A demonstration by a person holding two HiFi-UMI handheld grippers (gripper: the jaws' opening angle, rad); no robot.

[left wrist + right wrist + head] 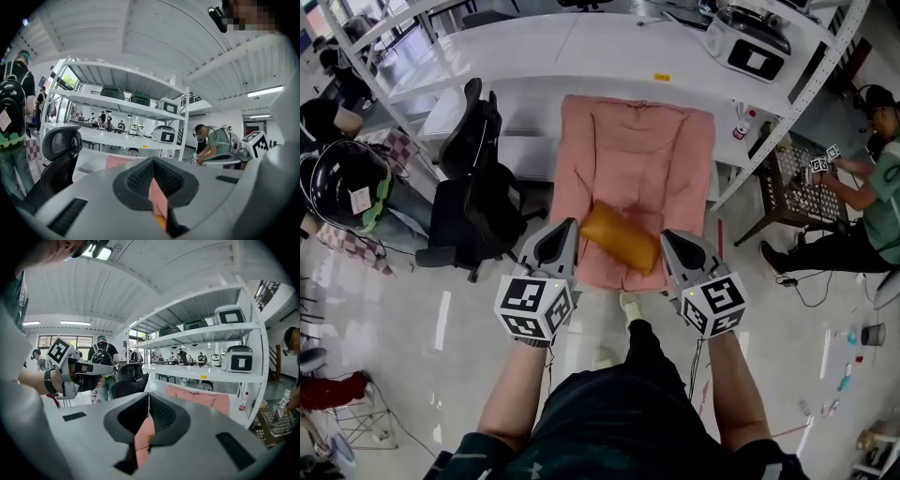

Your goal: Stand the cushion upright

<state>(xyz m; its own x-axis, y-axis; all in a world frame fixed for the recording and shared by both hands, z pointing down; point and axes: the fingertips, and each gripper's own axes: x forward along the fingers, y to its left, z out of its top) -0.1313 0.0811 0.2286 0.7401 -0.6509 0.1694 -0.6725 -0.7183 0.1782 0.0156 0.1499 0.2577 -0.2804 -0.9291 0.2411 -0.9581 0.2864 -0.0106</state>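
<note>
The left gripper (566, 227) and right gripper (671, 238), lower centre of the head view, hold their jaws together and empty. Between them, the orange cylindrical fabric cushion (622, 238) lies diagonally on the pink quilted lounge pad (637, 141). Recommended: part the jaws, then grip one cushion end.

The left gripper (564, 231) and right gripper (669, 238) point forward, jaws closed.

One orange cushion (622, 237); one pink lounge pad (637, 141); two grippers, the left gripper (567, 228) and the right gripper (671, 238); one black office chair (473, 192); one white bottle (741, 122).
</note>
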